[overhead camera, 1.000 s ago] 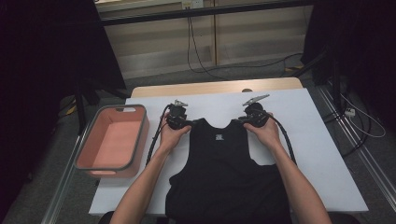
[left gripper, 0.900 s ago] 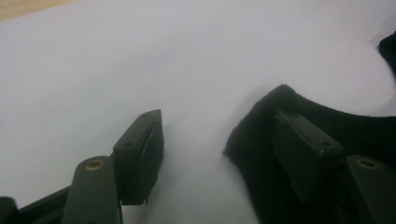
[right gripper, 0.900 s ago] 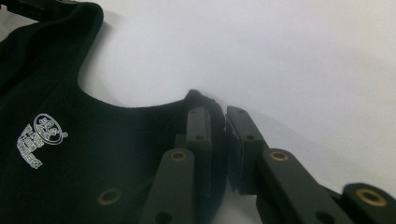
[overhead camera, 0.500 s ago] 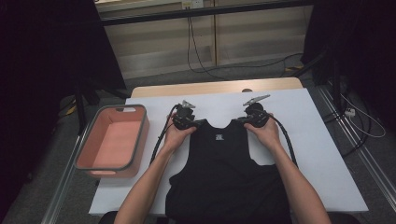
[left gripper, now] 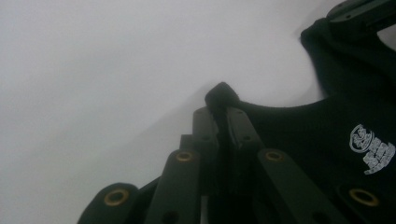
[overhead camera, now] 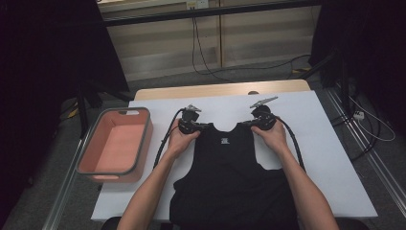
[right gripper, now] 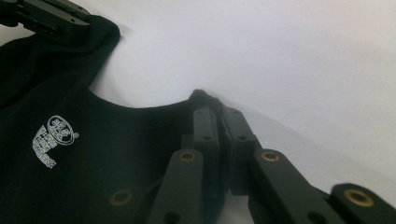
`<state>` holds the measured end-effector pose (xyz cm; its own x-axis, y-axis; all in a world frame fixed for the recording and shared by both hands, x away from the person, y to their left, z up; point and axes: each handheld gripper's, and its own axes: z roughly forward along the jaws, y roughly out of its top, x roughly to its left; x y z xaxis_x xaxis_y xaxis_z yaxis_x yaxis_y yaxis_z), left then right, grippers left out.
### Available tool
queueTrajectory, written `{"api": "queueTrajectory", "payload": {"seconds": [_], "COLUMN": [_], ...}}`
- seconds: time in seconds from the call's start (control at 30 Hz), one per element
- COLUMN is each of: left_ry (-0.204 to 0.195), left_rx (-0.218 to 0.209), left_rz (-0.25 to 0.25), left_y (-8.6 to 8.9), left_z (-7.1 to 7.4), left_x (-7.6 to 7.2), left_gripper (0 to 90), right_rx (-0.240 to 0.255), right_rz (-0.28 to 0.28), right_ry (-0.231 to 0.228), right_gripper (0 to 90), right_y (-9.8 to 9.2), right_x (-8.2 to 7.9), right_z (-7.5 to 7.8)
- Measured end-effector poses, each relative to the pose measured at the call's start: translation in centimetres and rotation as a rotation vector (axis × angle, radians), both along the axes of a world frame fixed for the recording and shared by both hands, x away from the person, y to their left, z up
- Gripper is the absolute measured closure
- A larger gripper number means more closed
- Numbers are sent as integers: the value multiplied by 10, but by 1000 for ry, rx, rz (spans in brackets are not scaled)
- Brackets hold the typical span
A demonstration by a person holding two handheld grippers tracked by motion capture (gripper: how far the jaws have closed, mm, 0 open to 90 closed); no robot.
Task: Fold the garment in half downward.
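One black sleeveless fabric vest (overhead camera: 230, 182) lies flat on the white table (overhead camera: 325, 143), its hem over the near edge and its two shoulder straps pointing toward the far edge. The left gripper (overhead camera: 197, 126), whose jaws have just been closing, is clamped on the left strap tip; the right gripper (overhead camera: 250, 123) pinches the right strap. Bare tabletop lies open to the right. One pink rectangular plastic bin (overhead camera: 115, 146) sits at the left edge.

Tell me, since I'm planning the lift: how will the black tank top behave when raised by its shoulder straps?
The black tank top lies flat as thin cloth, so it will likely hang limp. Both straps sit pinched in closed jaws, so it should lift evenly. It probably weighs little.
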<state>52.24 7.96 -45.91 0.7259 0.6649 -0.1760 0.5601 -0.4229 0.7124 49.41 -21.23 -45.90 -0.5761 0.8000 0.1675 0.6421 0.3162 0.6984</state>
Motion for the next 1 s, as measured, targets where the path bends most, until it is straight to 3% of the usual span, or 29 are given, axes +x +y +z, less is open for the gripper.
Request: {"api": "queueTrajectory", "payload": {"seconds": [0.07,0.13,0.2,0.37,0.5,1.0], "left_ry": [18,10,9,-16,-39,-137], "left_rx": [-16,-22,-55,-99,-110,-171], "left_rz": [-1,26,40,94,106,138], "left_y": [2,4,7,16,19,24], "left_z": [0,2,7,22,30,76], "left_x": [2,3,4,7,8,14], "left_gripper": [845,848,850,853,853,854], "right_rx": [-1,-5,8,28,43,101], "right_rz": [-6,-13,-28,-62,-78,-121], "right_ry": [4,0,-8,-42,-65,-210], "right_gripper": [863,864,865,867,869,870], "right_y": [-1,-1,-4,-9,-11,-18], "right_x": [0,0,1,1,1,4], "right_z": [1,2,3,11,20,77]}}
